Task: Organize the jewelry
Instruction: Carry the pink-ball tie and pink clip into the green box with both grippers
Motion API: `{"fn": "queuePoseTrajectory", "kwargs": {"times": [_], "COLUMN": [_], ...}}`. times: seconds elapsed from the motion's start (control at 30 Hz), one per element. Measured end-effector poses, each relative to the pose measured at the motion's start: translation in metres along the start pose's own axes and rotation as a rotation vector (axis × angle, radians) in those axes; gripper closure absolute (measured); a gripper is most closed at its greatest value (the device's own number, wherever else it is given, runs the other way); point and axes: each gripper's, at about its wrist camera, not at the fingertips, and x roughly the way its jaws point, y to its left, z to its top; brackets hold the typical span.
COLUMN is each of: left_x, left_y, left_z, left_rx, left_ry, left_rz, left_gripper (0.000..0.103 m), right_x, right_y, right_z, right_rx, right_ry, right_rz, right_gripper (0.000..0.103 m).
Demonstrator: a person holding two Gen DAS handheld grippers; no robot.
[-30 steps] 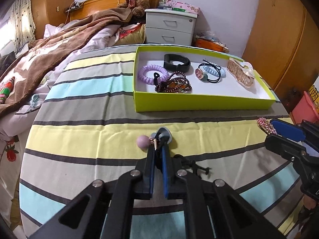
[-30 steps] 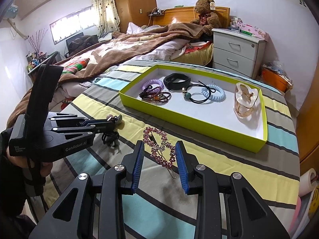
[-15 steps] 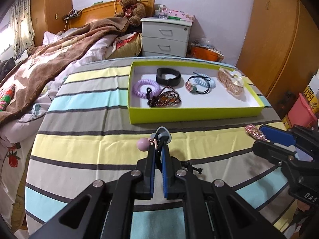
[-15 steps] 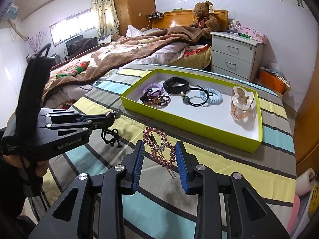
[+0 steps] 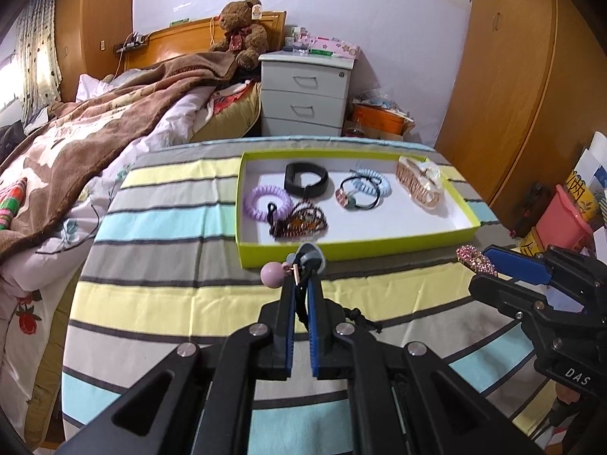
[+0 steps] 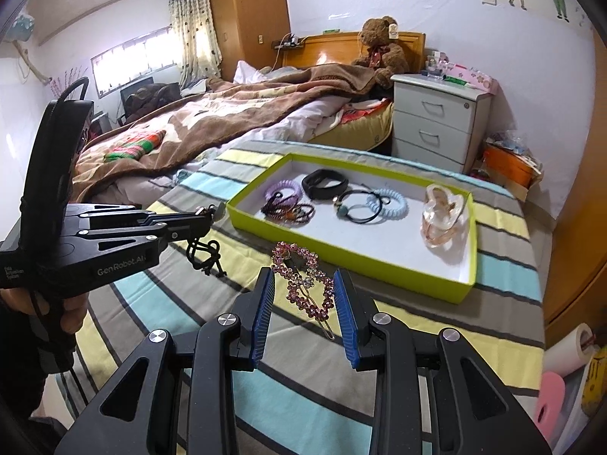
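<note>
left claw [image 5: 302,278] pinches a black elastic hair tie with pink and grey beads [image 5: 292,267], light and floppy, just short of the lime-green cardboard tray [image 6: 343,259]. right claw [image 6: 303,297] gapes around a stiff, snaggy pink rhinestone hair clip [image 6: 305,282] near that tray; best gripped across its bar.

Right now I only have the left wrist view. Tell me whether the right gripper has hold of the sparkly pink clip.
Observer: No. The right gripper is open, with a finger on either side of the pink rhinestone clip.
Operator: Report what hangs under my left gripper.
Observer: The left gripper is shut on the hair tie. Its black loop dangles below the fingers, outside the green tray.
</note>
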Motion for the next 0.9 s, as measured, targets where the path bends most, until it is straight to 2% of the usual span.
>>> {"fn": "queuePoseTrajectory", "kwargs": {"times": [0.4,0.9], "left_x": [-0.007,0.038], "left_y": [-0.01,-0.023], "left_z": [0.044,0.076], "left_rx": [0.02,0.003], "left_ry": [-0.066,-0.016], "left_rz": [-0.059,-0.149], "left_gripper": [0.097,0.097], "right_x": [-0.013,0.006], "right_y": [-0.023,-0.073], "right_z": [0.027,0.044], "right_rx": [0.026,0.082], "right_ry": [-0.041,-0.003], "right_rz": [-0.08,-0.141], "right_gripper": [0.07,0.07]}}
